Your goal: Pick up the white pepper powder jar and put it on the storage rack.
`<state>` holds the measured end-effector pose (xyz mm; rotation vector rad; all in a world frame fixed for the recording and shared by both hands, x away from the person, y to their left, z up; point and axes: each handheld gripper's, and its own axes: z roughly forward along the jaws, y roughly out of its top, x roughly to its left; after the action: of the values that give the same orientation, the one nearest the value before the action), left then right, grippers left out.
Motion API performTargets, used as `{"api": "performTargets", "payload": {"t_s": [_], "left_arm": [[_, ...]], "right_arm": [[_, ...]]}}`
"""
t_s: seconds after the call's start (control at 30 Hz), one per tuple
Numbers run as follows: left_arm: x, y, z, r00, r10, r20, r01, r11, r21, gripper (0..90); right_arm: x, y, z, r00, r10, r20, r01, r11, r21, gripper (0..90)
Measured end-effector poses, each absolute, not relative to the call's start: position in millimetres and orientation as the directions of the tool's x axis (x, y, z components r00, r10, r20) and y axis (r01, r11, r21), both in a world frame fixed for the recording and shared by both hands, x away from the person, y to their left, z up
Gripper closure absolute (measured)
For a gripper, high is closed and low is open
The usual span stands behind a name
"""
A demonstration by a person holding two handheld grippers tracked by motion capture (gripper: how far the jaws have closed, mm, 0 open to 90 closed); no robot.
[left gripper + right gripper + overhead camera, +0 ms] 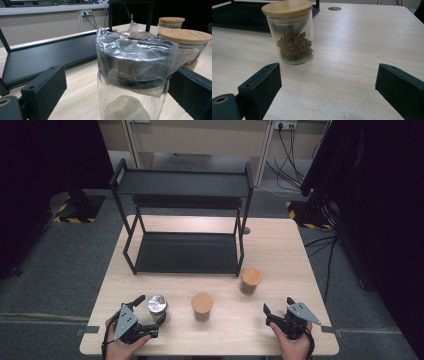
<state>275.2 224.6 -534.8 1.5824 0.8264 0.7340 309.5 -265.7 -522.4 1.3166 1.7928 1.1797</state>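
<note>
A glass jar [157, 306] with a plastic-wrapped dark lid stands near the table's front left, with grey powder inside. My left gripper [152, 309] is open around it. In the left gripper view the jar [132, 65] stands between the jaws: the left one is well clear, the right one is close to the lid. My right gripper [278, 306] is open at the front right with nothing between its jaws. In the right gripper view [328, 87] it faces a wooden-lidded jar of star anise [292, 35] some way ahead.
A second wooden-lidded jar [202, 304] stands at the front middle, and the star anise jar [251, 279] is behind it to the right. A black two-tier rack [187, 252] stands on the far half of the table [280, 250]. Both shelves are bare.
</note>
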Motion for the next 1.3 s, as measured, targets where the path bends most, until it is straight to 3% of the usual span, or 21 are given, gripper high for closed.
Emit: {"api": "performTargets", "payload": {"t_s": [0.4, 0.87, 1.2, 1.3], "left_arm": [[265.9, 226.0, -526.3, 0.561, 0.827, 0.028, 0.076, -0.085, 0.993, 5.6], [271.6, 216.0, -523.1, 0.573, 0.818, 0.054, 0.059, -0.107, 0.993, 13.9], [279.0, 208.6, -524.2, 0.572, 0.818, 0.062, 0.061, -0.118, 0.991, 24.3], [279.2, 206.8, -526.0, 0.573, 0.817, 0.066, 0.061, -0.123, 0.991, 31.0]], "right_arm": [[308.5, -265.1, -522.4, -0.327, 0.945, 0.022, 0.392, 0.114, 0.913, 6.9], [309.4, -265.4, -522.4, -0.330, 0.944, 0.026, 0.398, 0.115, 0.910, 6.9], [309.7, -266.1, -522.4, -0.328, 0.944, 0.032, 0.401, 0.109, 0.909, 6.9], [309.9, -266.4, -522.4, -0.326, 0.945, 0.034, 0.402, 0.106, 0.909, 6.9]]}}
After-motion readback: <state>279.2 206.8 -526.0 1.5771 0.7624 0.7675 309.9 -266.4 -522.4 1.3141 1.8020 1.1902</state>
